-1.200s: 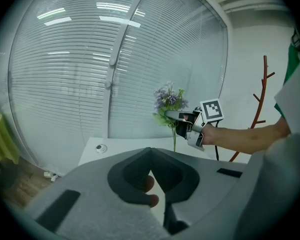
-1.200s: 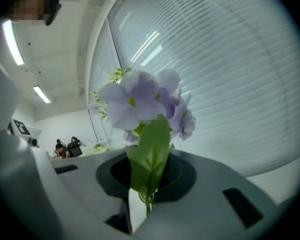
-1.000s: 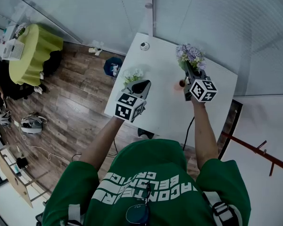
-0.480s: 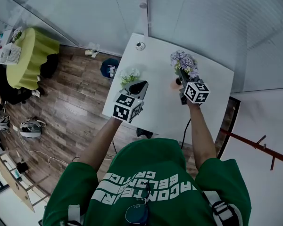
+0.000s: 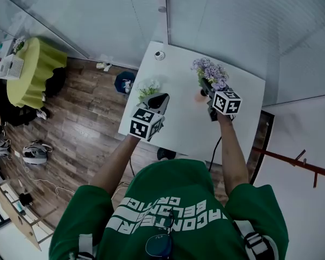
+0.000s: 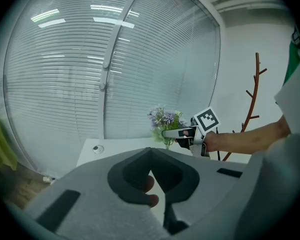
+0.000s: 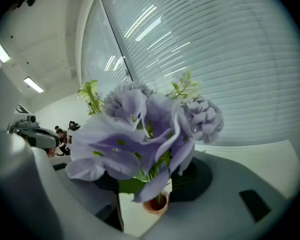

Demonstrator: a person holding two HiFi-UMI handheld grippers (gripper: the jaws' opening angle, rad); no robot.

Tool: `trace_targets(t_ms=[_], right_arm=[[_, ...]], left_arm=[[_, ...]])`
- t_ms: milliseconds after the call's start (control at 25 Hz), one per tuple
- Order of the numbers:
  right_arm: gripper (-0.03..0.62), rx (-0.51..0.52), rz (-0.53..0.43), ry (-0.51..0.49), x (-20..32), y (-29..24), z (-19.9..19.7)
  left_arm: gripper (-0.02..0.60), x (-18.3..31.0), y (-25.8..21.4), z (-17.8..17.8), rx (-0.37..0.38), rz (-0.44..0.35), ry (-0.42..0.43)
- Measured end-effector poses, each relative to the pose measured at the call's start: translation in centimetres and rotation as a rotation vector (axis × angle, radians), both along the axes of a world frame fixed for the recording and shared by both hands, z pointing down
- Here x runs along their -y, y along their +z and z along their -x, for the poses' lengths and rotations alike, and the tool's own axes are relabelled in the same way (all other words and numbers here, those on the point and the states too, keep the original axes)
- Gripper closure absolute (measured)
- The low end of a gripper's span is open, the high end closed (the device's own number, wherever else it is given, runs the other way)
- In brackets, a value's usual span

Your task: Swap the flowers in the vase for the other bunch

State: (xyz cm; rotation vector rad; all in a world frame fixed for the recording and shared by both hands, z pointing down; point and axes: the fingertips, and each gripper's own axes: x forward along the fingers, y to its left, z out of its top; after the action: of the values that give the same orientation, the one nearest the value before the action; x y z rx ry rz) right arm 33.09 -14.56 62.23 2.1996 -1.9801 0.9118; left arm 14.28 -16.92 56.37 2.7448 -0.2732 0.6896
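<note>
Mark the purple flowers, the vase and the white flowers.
purple flowers (image 7: 135,139), right gripper view, on a large front petal
vase (image 7: 153,209), right gripper view, on its front rim
white flowers (image 5: 149,85), head view, on the blossoms

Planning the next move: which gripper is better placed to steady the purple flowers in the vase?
Right. The right gripper has just been opening its jaws, now either side of the purple flowers standing in the vase. The left gripper is off by the white bunch.

1 purple bunch (image 5: 210,72), 1 white bunch (image 5: 149,86), 1 vase (image 7: 156,204), 1 table (image 5: 179,121); 2: L tongs (image 5: 161,97), R tongs (image 5: 205,86).
</note>
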Motion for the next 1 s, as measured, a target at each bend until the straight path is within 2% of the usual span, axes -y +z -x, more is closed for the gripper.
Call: trace_targets(t_ms=[1000], right_arm=[[0.385,-0.060,0.136,0.028,-10.2,-0.6,2.3]], left_arm=[[0.578,-4.6,-1.9,1.9,-0.066,-0.027,0.074]])
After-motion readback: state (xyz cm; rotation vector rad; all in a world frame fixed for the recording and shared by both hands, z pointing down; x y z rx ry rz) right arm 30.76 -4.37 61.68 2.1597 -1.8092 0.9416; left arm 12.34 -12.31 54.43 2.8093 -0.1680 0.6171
